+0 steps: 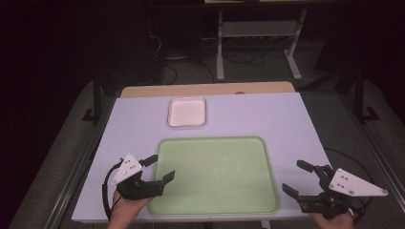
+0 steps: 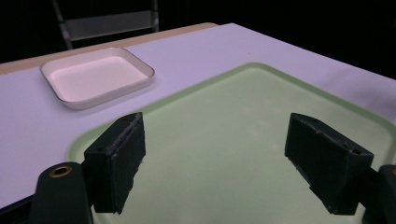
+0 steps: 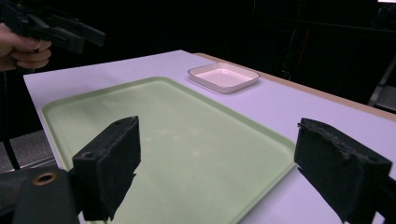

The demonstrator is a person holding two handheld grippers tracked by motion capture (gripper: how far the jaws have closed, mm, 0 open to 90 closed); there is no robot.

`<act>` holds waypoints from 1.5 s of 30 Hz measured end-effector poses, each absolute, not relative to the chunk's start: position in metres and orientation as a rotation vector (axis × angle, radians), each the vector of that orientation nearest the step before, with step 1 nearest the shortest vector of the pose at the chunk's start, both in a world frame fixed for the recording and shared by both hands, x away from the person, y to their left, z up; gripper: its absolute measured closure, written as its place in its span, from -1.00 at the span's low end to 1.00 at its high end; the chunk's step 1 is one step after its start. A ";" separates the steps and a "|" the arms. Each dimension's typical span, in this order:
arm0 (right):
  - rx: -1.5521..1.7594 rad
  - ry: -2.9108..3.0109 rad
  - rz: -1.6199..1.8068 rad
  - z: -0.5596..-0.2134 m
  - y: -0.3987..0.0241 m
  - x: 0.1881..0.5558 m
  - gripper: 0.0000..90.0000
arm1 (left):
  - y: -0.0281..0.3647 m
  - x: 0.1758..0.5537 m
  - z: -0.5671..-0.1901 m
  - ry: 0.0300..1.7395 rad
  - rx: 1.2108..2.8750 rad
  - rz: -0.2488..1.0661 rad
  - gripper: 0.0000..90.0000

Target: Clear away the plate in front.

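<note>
A pale lilac worktop (image 1: 286, 124) with a wooden far edge stands on grey floor (image 1: 258, 71); beyond it, a white metal-legged frame (image 1: 260, 31) in darkness.

A: The table (image 1: 296, 119) is covered by a pale lilac sheet; a strip of bare wood is seen along its far edge.

B: Noted. What is laid on it?

A: A large green tray (image 1: 217, 174) is set flat at the near middle, its near rim close to the table's front edge. A small white dish (image 1: 187, 112) with rounded corners is placed just beyond it, apart from the tray.
</note>
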State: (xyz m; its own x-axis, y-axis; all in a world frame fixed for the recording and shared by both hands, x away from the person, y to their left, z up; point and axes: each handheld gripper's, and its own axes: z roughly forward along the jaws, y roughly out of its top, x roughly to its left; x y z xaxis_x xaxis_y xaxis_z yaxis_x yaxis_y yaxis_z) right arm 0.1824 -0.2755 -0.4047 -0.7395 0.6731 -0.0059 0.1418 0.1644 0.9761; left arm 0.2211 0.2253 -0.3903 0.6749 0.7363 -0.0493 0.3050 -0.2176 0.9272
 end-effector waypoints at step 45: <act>0.781 1.978 1.601 -0.402 -0.285 0.185 -0.69 | 0.216 0.352 -0.369 0.929 1.881 0.521 -0.48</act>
State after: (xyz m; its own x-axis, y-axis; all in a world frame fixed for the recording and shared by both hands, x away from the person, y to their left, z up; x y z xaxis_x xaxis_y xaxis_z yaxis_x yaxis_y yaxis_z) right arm 0.1845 -0.2846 -0.4024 -0.7247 0.6890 -0.0097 0.1339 0.1546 0.9789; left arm 0.3520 0.2155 -0.3693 0.6217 0.7827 -0.0301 0.3821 -0.2695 0.8839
